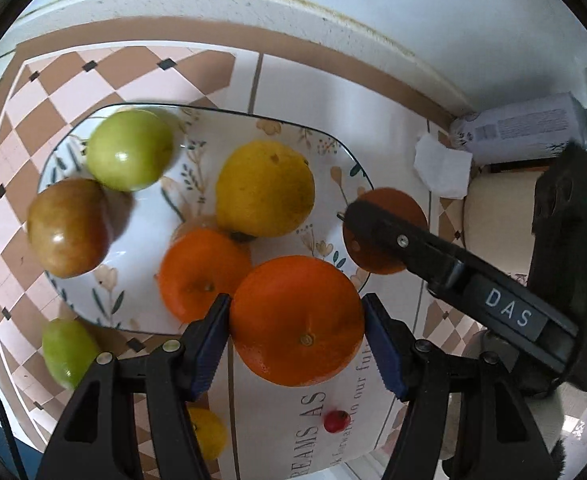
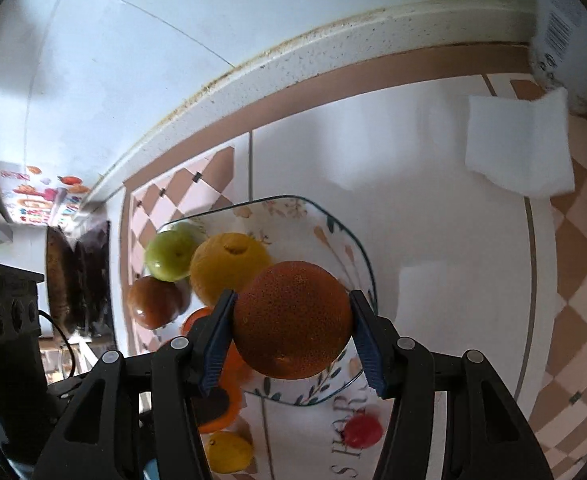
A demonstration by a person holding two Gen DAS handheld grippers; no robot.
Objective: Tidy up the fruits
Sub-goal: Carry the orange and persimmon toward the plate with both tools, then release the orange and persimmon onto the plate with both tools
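Crowding on the plate (image 1: 335, 148) is your main risk: you bring two more fruits to one already holding a green apple (image 1: 129, 150), a brownish apple (image 1: 67, 226), a yellow citrus (image 1: 265, 188) and a small orange (image 1: 201, 272). Your left gripper (image 1: 295, 320) is about half open, pads tight on a bright orange (image 1: 296, 320) above the plate's near edge; your right gripper (image 2: 291, 320) likewise clamps a darker orange (image 2: 293, 318) above its near right rim. Release either there and it may roll off, or knock the small orange, and the grippers could collide above the plate
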